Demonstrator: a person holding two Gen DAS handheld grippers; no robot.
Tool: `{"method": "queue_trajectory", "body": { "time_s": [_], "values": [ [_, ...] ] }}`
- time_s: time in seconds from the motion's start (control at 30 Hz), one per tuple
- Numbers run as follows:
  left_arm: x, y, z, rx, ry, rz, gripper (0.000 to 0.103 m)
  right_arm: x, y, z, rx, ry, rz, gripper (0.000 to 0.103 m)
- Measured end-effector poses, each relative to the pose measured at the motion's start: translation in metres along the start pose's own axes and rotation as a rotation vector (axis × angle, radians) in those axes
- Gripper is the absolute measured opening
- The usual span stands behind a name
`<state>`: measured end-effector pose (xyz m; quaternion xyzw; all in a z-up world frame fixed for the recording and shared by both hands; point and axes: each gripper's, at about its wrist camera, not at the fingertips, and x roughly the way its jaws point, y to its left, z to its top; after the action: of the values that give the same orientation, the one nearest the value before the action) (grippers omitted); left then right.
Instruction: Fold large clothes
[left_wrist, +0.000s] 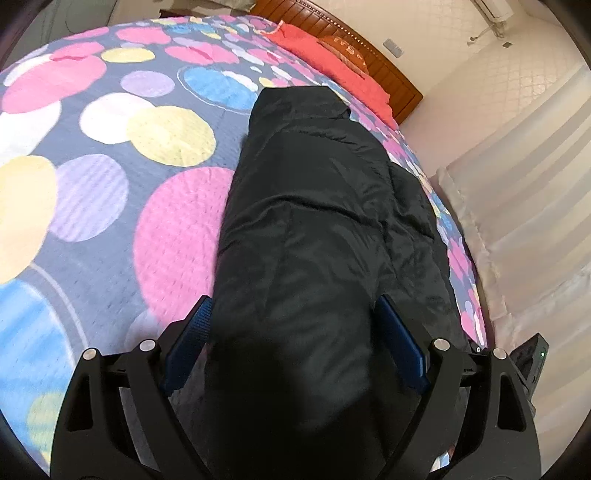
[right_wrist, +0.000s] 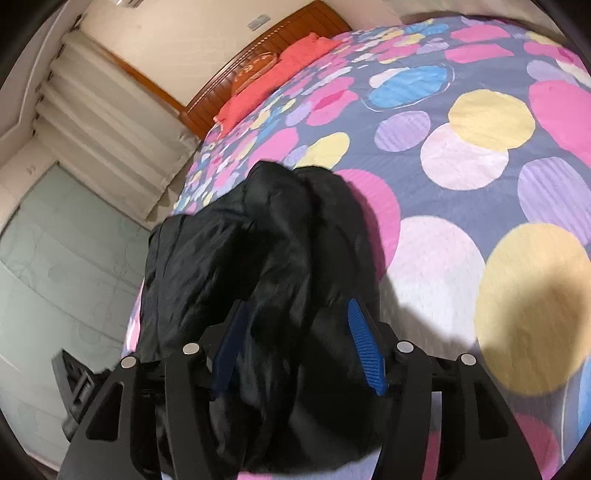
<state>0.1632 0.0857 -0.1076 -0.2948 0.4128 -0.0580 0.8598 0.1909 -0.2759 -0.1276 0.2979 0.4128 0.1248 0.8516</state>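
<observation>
A large black padded jacket (left_wrist: 317, 206) lies lengthwise on the bed near its edge, its far end toward the headboard. My left gripper (left_wrist: 295, 310) has its blue pads (left_wrist: 400, 343) on either side of a thick bunch of the jacket's near end and is shut on it. In the right wrist view the jacket (right_wrist: 236, 251) is bunched and partly lifted. My right gripper (right_wrist: 295, 314) has its blue pads (right_wrist: 364, 347) clamped on a thick fold of it.
The bed has a bedspread (left_wrist: 147, 155) with big coloured circles. A red pillow (left_wrist: 332, 62) and wooden headboard (left_wrist: 373, 55) lie at the far end. The bed edge drops to a pale floor (right_wrist: 55, 277). White curtains (left_wrist: 535, 221) hang beside the bed.
</observation>
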Motion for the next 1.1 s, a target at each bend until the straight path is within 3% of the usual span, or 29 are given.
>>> {"method": "queue_trajectory", "body": {
  "time_s": [0.23, 0.7, 1.1],
  "values": [
    [-0.017, -0.002, -0.021, 0.021, -0.005, 0.007, 0.087, -0.003, 0.008, -0.020, -0.102, 0.022, -0.109, 0.054],
    [-0.031, -0.012, -0.044, 0.062, -0.027, 0.060, 0.088, -0.021, -0.004, -0.034, -0.056, 0.018, -0.100, 0.054],
    [-0.042, -0.020, -0.061, 0.097, -0.043, 0.091, 0.088, -0.032, 0.003, -0.058, -0.107, 0.041, -0.124, 0.054]
  ]
}}
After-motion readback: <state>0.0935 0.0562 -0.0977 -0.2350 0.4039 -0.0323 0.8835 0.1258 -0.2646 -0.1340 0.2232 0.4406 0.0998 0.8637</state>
